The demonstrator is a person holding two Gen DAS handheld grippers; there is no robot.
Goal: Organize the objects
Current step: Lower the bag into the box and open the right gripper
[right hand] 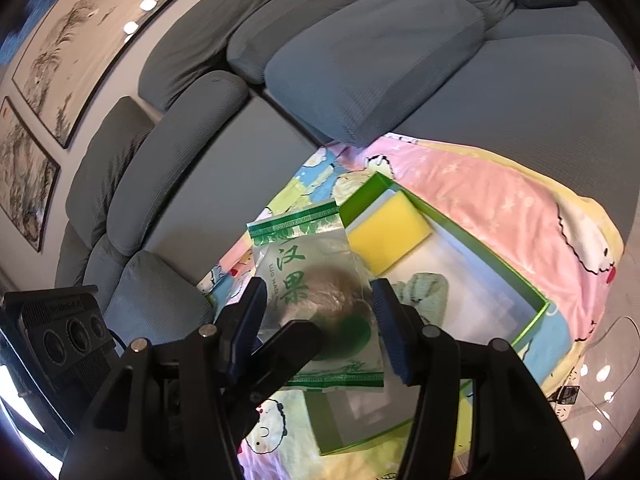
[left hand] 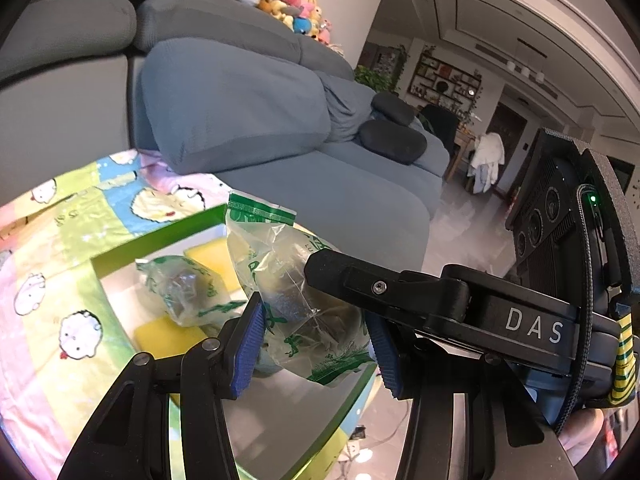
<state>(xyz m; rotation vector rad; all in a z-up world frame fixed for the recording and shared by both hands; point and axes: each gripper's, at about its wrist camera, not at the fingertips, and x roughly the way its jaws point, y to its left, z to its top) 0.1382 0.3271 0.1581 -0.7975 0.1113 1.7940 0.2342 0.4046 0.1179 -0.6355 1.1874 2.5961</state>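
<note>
A clear packet with green print and a round brown fruit inside (left hand: 296, 292) sits between the blue pads of my left gripper (left hand: 316, 338), above a green-rimmed box (left hand: 160, 236). My right gripper's black finger (left hand: 360, 280) touches the same packet from the right. In the right wrist view the packet (right hand: 320, 292) lies between the pads of my right gripper (right hand: 320, 324), with the left gripper's finger (right hand: 288, 344) under it. A second packet (left hand: 188, 292) lies in the box, also seen in the right wrist view (right hand: 424, 296), beside yellow sponges (right hand: 388, 228).
The box (right hand: 536, 312) rests on a cartoon-print blanket (right hand: 500, 200) over a table next to a grey sofa (left hand: 240, 100). Plush toys (left hand: 296, 8) sit on the sofa back. Dark cushions (left hand: 392, 140) lie further along the seat.
</note>
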